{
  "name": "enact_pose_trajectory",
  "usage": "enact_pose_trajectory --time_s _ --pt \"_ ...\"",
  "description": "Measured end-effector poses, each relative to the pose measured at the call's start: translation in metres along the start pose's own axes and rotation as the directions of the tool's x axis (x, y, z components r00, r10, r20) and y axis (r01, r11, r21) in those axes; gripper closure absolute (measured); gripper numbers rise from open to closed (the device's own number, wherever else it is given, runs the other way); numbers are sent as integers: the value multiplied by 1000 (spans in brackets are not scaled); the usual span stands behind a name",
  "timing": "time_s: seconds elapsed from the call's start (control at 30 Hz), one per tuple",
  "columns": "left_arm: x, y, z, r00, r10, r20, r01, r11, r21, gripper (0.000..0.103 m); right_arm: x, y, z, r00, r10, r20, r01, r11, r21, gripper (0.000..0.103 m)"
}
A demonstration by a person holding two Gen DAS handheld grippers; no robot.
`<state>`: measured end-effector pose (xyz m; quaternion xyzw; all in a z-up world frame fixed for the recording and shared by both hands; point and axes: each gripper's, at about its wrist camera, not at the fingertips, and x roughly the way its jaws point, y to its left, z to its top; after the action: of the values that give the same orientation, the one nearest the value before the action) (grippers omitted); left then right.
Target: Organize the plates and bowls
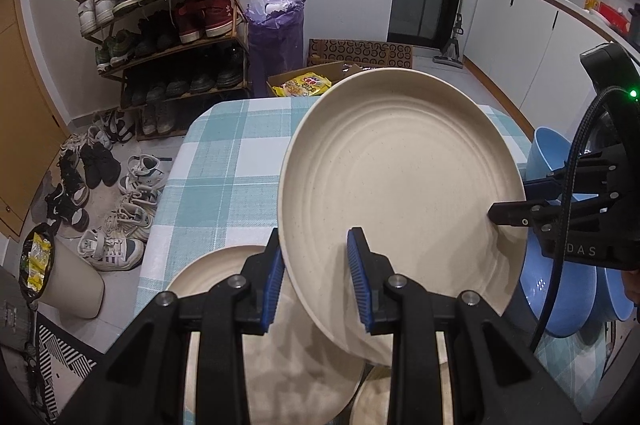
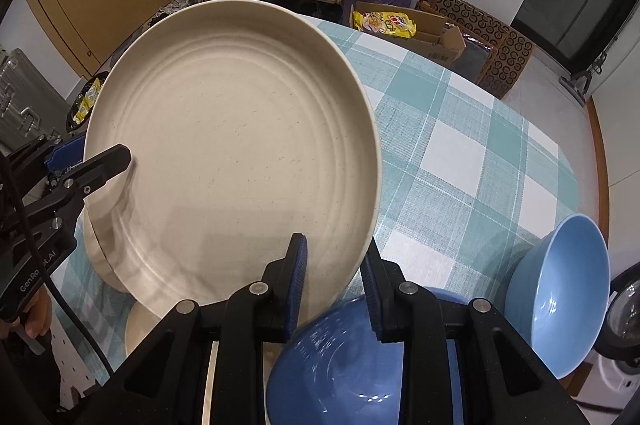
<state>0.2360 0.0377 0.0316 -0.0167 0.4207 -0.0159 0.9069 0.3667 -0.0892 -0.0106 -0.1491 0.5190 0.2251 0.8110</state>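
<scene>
A large cream plate (image 1: 404,169) is held tilted above the checked table; it also shows in the right wrist view (image 2: 236,145). My left gripper (image 1: 316,277) has its jaws astride the plate's near rim with gaps showing. My right gripper (image 2: 334,285) straddles the opposite rim the same way, and it shows in the left wrist view (image 1: 508,213). Another cream plate (image 1: 224,277) lies on the table under the left gripper. A blue bowl (image 2: 336,361) sits under the right gripper, and a second blue bowl (image 2: 560,301) leans at the right.
The table (image 2: 460,145) has a teal and white checked cloth. A shoe rack (image 1: 160,9), loose shoes (image 1: 120,209), a purple bag (image 1: 276,29) and cardboard boxes (image 1: 360,53) stand on the floor beyond the table's far edge. A beige bin (image 1: 76,285) stands at the left.
</scene>
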Motion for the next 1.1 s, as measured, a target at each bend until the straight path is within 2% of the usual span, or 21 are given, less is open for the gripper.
enact_pose_trajectory --time_s 0.57,1.1 --pt "-45 -11 -19 998 -1 57 0 1000 24 74 -38 15 -38 997 15 69 -16 1000 8 76" --pt "-70 -36 -51 998 -31 58 26 997 77 74 -64 16 -95 998 18 59 -21 999 46 76"
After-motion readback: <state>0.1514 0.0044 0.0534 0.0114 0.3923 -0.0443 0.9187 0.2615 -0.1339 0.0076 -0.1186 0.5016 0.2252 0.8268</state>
